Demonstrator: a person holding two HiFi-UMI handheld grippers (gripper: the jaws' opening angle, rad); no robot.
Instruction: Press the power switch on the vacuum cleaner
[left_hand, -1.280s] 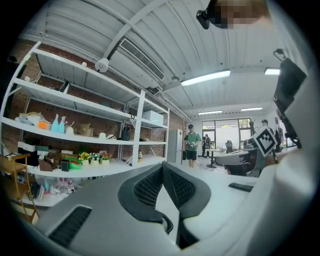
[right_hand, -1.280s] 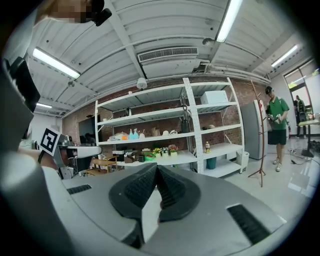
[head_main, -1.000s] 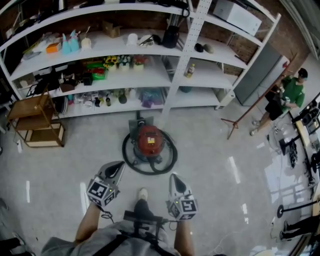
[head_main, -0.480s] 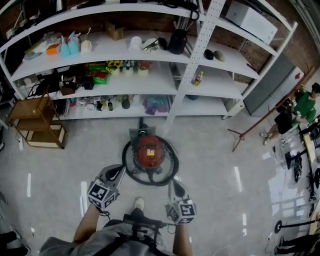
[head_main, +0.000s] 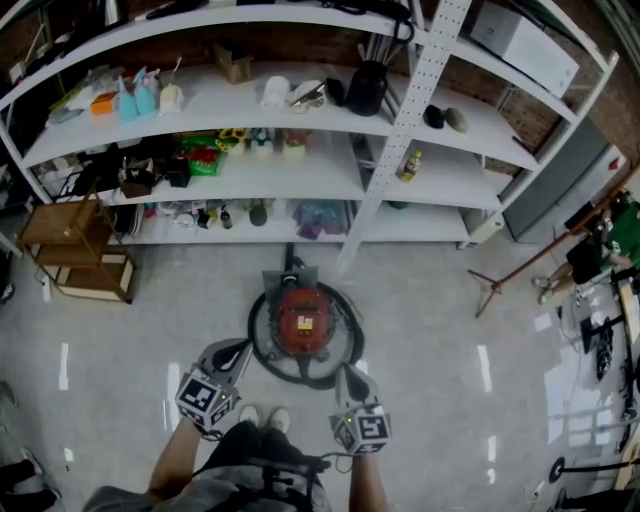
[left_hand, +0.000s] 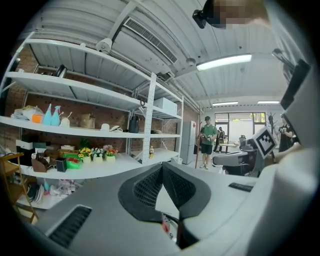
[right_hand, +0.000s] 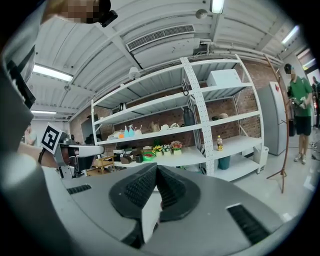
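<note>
Left gripper (head_main: 237, 350) and right gripper (head_main: 347, 372), 2 in all, sat at lower centre of the head view, each with jaws together on nothing. 1 red vacuum cleaner (head_main: 303, 320) stood on the floor mid-frame just above them, ringed by its black hose (head_main: 254, 340). Versus 0.5 s earlier: vacuum lower in frame, nearer both grippers; 2 shoes (head_main: 277, 420) showed, not 1.
</note>
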